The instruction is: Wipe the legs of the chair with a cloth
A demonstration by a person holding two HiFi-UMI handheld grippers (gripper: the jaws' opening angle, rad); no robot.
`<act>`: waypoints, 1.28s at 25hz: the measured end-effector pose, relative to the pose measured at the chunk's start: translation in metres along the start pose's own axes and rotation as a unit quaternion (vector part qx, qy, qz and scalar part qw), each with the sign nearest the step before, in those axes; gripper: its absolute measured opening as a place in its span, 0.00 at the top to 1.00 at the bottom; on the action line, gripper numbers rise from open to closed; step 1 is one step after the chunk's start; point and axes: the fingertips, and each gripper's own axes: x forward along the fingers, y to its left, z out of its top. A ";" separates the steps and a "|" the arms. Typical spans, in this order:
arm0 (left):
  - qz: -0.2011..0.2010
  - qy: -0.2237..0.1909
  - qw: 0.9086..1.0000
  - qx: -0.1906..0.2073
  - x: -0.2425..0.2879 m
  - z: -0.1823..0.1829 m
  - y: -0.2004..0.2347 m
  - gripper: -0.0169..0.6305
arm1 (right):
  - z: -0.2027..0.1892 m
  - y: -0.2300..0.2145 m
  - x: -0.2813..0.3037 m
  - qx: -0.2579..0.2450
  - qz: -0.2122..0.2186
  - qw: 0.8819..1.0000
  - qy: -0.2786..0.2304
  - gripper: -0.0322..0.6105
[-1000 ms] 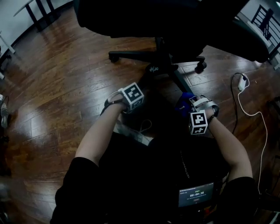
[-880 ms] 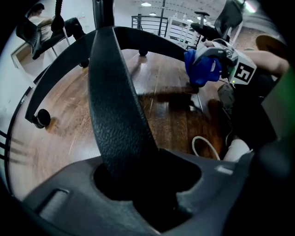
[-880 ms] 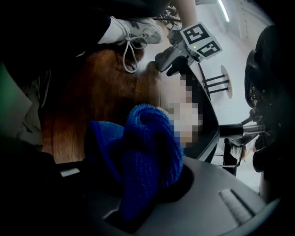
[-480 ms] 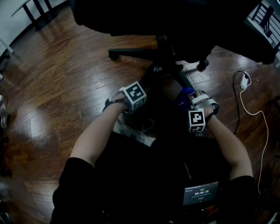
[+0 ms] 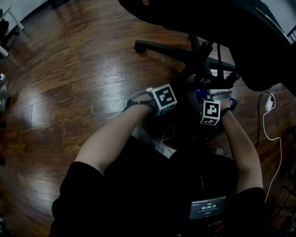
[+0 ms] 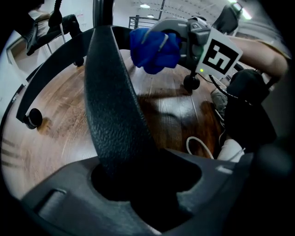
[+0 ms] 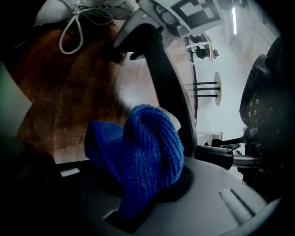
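Right gripper [image 7: 138, 193] has travelled up along the chair base since the earlier frames and now sits close under the central hub, while the left gripper [image 6: 143, 184] stays where it was. Both bare forearms reach forward and down from black sleeves in the head view, the left one slanting across towards the middle, the right one running almost straight ahead. The left gripper points steeply at the dark brown wooden plank floor [image 5: 69, 69], and its jaws are partly closed, clasping the black textured plastic leg [image 6: 110, 106] of the black swivel office chair [image 5: 222, 28]; that leg fills the gap between them and runs away towards the hub. The right gripper is tilted flatter, and its jaws are clamped on a bunched bright blue microfibre cloth [image 7: 138, 152], which bulges out ahead of them. The cloth lies just beside the same leg near its hub end; whether it actually touches cannot be told. A white lace-up shoe [image 7: 78, 9] rests on the floor beyond.
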 end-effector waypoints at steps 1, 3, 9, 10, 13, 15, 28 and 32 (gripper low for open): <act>-0.001 -0.001 1.000 0.000 0.000 0.000 0.000 0.69 | 0.003 -0.011 0.007 0.008 -0.004 1.000 0.002 0.81; -0.003 -0.005 1.000 0.000 -0.001 0.001 -0.001 0.69 | 0.009 -0.030 0.019 0.029 -0.007 1.000 0.009 0.81; 0.011 0.001 1.000 0.001 -0.001 0.001 0.004 0.69 | 0.008 -0.027 0.014 0.030 0.002 1.000 0.004 0.81; 0.013 0.002 1.000 0.001 0.000 0.001 0.004 0.69 | 0.006 -0.020 0.009 0.030 0.008 1.000 0.000 0.81; 0.025 0.010 1.000 0.005 -0.001 0.001 0.006 0.69 | -0.002 0.012 -0.014 0.024 0.024 0.999 -0.014 0.81; 0.032 0.017 0.999 0.010 -0.001 -0.001 0.010 0.69 | -0.008 0.037 -0.030 0.032 0.039 0.998 -0.022 0.81; 0.048 0.012 0.999 -0.004 0.002 -0.004 0.013 0.69 | -0.027 0.116 -0.082 0.056 0.099 0.992 -0.053 0.81; 0.050 0.013 0.999 -0.004 0.000 -0.005 0.014 0.69 | -0.026 0.112 -0.081 0.055 0.087 0.994 -0.049 0.81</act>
